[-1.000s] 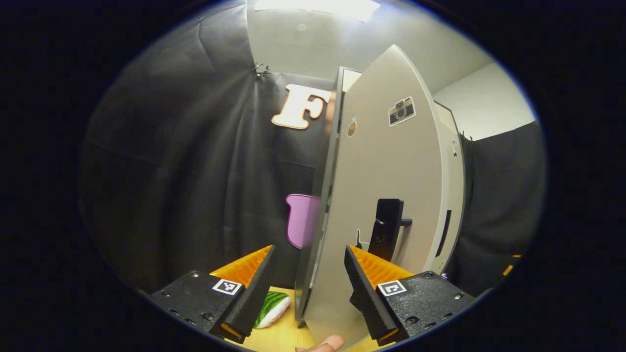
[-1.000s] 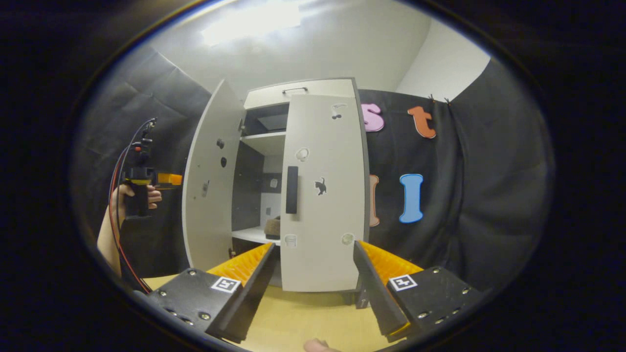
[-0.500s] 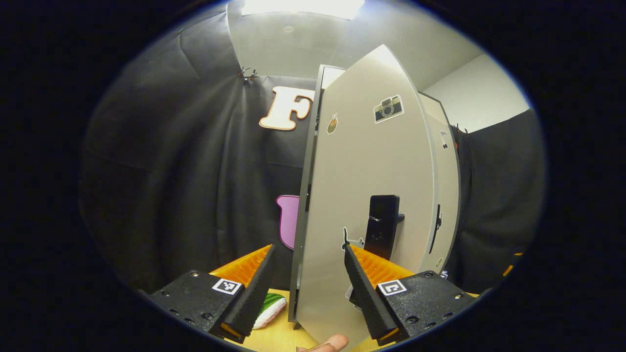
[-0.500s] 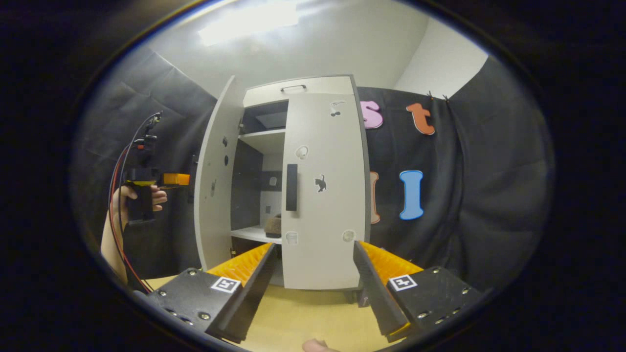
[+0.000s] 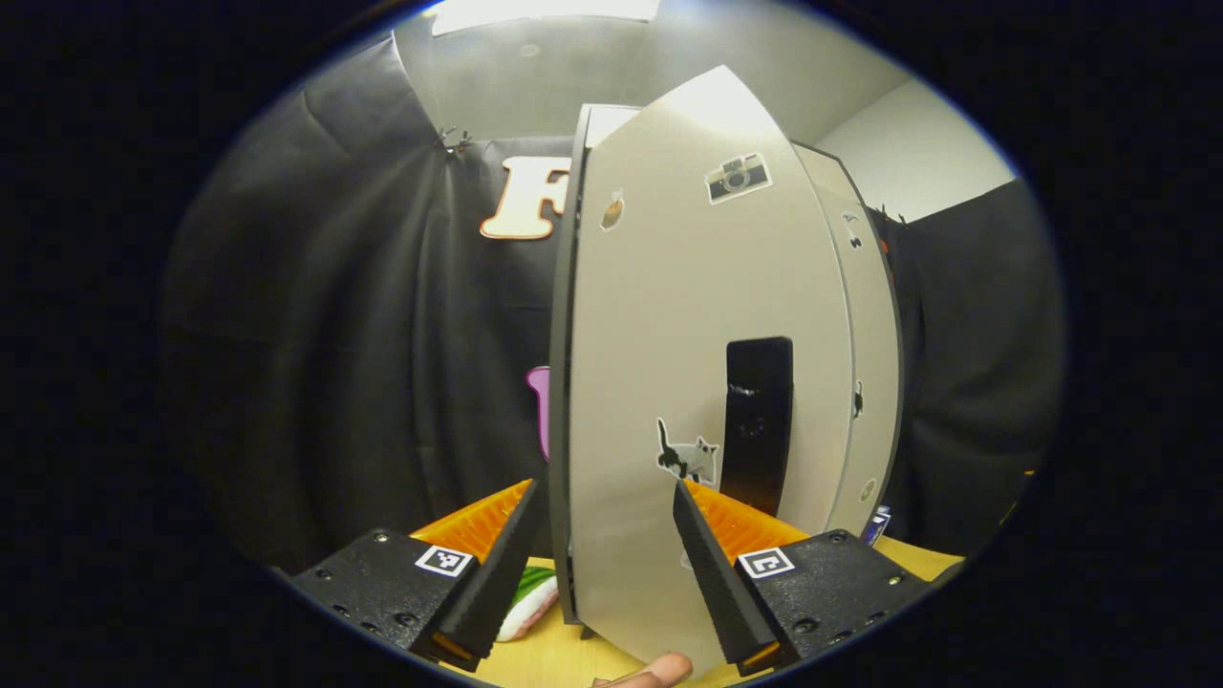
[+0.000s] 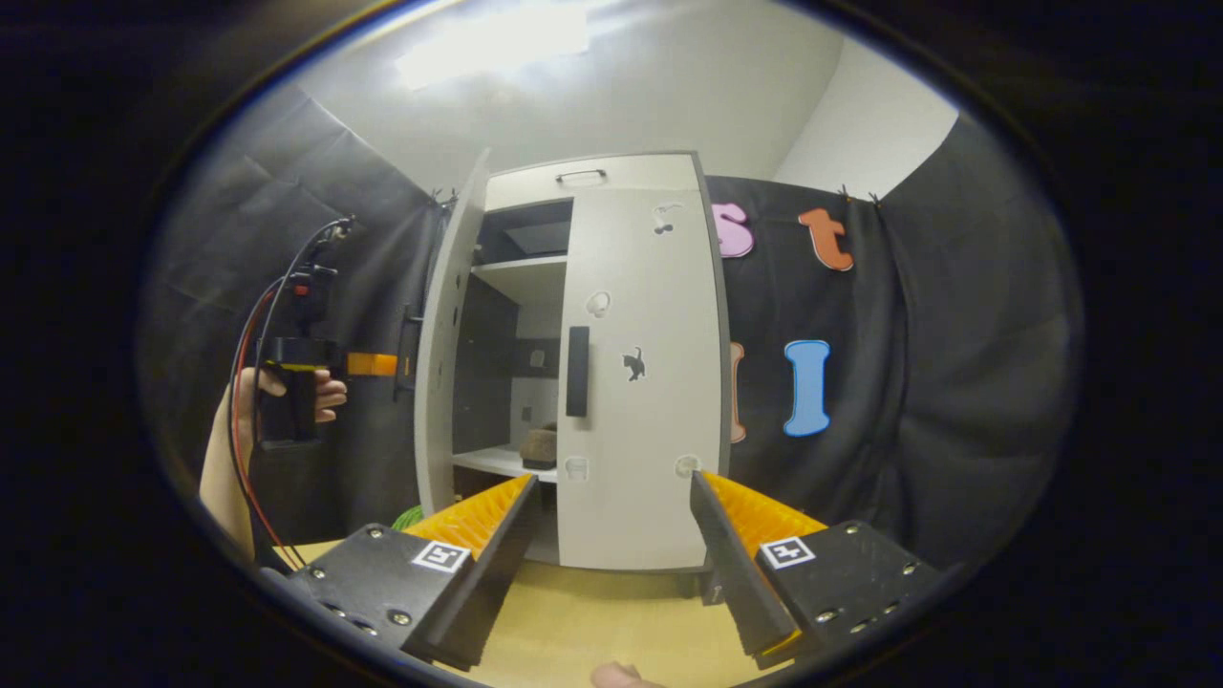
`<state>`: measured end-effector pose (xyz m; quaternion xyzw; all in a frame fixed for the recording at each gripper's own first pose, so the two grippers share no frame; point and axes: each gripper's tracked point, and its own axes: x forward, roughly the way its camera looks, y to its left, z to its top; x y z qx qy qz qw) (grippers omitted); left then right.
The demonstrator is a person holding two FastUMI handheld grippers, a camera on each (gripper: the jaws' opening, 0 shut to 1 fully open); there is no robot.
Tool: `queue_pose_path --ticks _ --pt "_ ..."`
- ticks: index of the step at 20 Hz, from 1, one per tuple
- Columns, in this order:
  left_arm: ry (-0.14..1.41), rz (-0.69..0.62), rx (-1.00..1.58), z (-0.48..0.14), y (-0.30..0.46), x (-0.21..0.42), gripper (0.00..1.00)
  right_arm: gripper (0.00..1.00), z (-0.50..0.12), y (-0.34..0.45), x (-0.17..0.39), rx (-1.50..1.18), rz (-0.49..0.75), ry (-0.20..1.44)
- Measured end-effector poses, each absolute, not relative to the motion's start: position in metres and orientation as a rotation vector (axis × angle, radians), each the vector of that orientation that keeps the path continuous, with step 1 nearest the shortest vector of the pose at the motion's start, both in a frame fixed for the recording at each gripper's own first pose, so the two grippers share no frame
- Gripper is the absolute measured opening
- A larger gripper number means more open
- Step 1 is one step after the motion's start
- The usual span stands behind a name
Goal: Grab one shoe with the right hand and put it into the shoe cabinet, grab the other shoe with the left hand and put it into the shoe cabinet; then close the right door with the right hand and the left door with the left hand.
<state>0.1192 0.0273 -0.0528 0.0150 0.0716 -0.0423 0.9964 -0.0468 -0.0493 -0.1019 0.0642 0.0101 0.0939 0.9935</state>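
Observation:
The white shoe cabinet (image 6: 588,177) stands on the wooden table. Its right door (image 6: 640,382) is closed, with a black handle (image 6: 577,371). The left door (image 6: 441,344) stands partly open, swung most of the way in. A brown shoe (image 6: 540,445) rests on the lower shelf inside. In the left gripper view the left door (image 5: 688,363) is right in front of my left gripper (image 5: 604,559), which is open, its right finger against the door face below the black handle (image 5: 758,420). My right gripper (image 6: 611,559) is open and empty, back from the cabinet. The left gripper (image 6: 368,364) shows beside the door, held by a hand (image 6: 287,392).
A green and white object (image 5: 530,597) lies on the wooden table (image 6: 592,621) by the cabinet's left foot. Black cloth walls close in behind and on both sides. Red and black cables (image 6: 250,382) hang from the left gripper.
The left door has swung further toward closed as my left gripper pushed it. The right gripper has stayed almost still.

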Motion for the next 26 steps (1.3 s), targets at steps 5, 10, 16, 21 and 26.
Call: queue_pose_path --ticks 5,10,16,21,26 --pt "0.243 -0.16 0.031 -0.091 -0.014 0.108 0.9 0.95 -0.107 -0.056 -0.047 0.135 0.162 0.029" --pt "0.204 -0.1 0.062 -0.097 -0.015 0.084 0.97 0.94 -0.114 -0.066 -0.041 0.148 0.143 0.047" --pt "0.154 -0.081 0.074 -0.084 -0.03 0.057 0.99 0.95 -0.115 -0.071 -0.037 0.153 0.126 0.049" --pt "0.118 -0.072 0.095 -0.069 -0.04 0.031 0.98 0.95 -0.103 -0.07 -0.04 0.147 0.125 0.029" --pt "0.084 -0.102 0.101 -0.062 -0.054 0.01 0.98 0.95 -0.089 -0.07 -0.044 0.146 0.128 0.004"
